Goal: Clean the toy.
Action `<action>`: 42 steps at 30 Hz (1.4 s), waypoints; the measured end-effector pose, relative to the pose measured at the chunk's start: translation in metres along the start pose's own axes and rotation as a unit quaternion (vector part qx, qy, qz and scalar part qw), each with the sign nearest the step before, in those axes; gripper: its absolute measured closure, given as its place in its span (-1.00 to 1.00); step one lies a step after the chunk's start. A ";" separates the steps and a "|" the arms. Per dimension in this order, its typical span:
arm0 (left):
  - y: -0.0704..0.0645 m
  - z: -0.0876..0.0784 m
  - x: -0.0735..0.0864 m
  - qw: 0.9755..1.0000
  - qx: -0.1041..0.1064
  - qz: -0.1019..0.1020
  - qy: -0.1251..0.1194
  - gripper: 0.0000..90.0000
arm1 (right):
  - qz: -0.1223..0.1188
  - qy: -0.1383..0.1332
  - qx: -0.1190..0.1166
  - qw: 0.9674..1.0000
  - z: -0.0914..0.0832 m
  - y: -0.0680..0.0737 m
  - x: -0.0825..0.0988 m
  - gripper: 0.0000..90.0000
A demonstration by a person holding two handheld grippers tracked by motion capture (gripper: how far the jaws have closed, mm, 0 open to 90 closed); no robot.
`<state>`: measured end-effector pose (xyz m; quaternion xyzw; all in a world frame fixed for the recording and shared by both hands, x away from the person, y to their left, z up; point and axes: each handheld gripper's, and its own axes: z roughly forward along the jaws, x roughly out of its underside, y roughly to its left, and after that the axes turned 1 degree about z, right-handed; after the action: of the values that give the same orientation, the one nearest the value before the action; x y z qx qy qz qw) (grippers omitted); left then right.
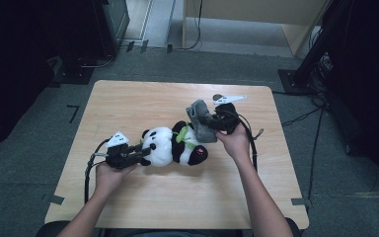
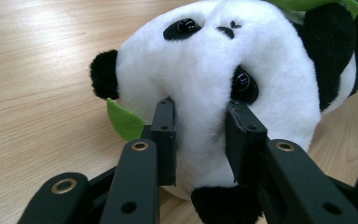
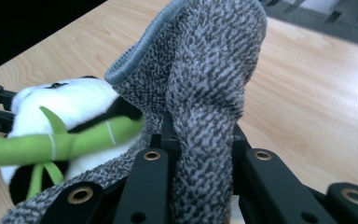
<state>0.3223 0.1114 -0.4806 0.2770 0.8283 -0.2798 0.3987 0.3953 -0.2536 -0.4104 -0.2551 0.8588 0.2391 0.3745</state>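
1. We work at a light wooden table (image 1: 143,98) that stands on grey carpet, with dark equipment along the far left and right of the room and cables trailing across the floor.
2. The plush panda (image 1: 170,145) is our landmark: it lies on its side near the middle of the table, head toward the left, body toward the right.
3. The panda carries a green bamboo stalk (image 3: 51,142) with leaves across its chest, seen up close in the right gripper view.
4. Our left gripper (image 1: 140,149) comes in level from the left of the panda, just beside its head.
5. In the left gripper view its fingers (image 2: 165,135) are closed on the panda's face, pinching a fold of white fur between the eye patches, with one black ear at the left and a green leaf tip (image 2: 123,122) just beside the left finger.
6. A grey knitted sock (image 1: 201,121) sits at the panda's right end, pulled over its lower body and rising up and away from it.
7. Our right gripper (image 1: 216,123) is just to the right of the panda, with its fingers clamped on the sock's fabric.
8. In the right gripper view the sock's ribbed cuff (image 3: 135,53) stands open above the fingers (image 3: 168,140), and the panda's white fur and black limb show at the sock's left.
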 end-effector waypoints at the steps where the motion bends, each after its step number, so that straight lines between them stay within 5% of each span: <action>1: 0.000 0.000 0.000 1.000 0.000 0.000 0.000 0.51 | 0.005 0.000 0.003 1.000 -0.002 -0.004 0.004 0.75; 4: 0.000 0.000 0.000 1.000 0.000 -0.002 0.000 0.51 | 0.012 0.009 0.017 1.000 -0.007 -0.012 0.013 0.75; 7: 0.000 0.000 0.000 1.000 -0.001 -0.001 0.002 0.51 | 0.003 0.049 0.048 0.998 -0.009 -0.020 0.025 0.75; 11: 0.000 0.000 0.000 1.000 -0.001 -0.001 0.001 0.51 | 0.032 0.008 0.031 0.999 -0.022 -0.023 0.027 0.75; 13: 0.000 0.000 0.000 1.000 -0.001 -0.001 0.001 0.51 | 0.015 -0.028 0.013 0.999 -0.030 -0.012 0.018 0.75; 16: 0.000 0.000 0.000 1.000 -0.002 0.001 0.002 0.51 | -0.029 -0.047 -0.013 0.998 -0.030 0.013 0.003 0.75; 19: 0.000 0.000 0.000 1.000 -0.001 0.001 0.003 0.51 | -0.077 -0.023 -0.025 0.996 -0.011 0.033 -0.002 0.74; 22: 0.000 0.000 0.000 1.000 0.000 0.000 0.004 0.51 | -0.093 0.012 -0.040 0.995 0.011 0.041 0.005 0.75; 29: -0.003 0.001 0.000 1.000 0.002 0.006 0.007 0.53 | -0.052 0.003 -0.073 0.996 0.013 0.021 0.027 0.75; 42: -0.002 0.000 -0.001 1.000 0.003 0.006 0.006 0.53 | -0.026 -0.016 -0.074 0.997 0.003 0.006 0.052 0.76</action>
<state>0.3212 0.1095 -0.4798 0.2846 0.8281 -0.2785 0.3946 0.3623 -0.2614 -0.4506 -0.3001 0.8258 0.2962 0.3746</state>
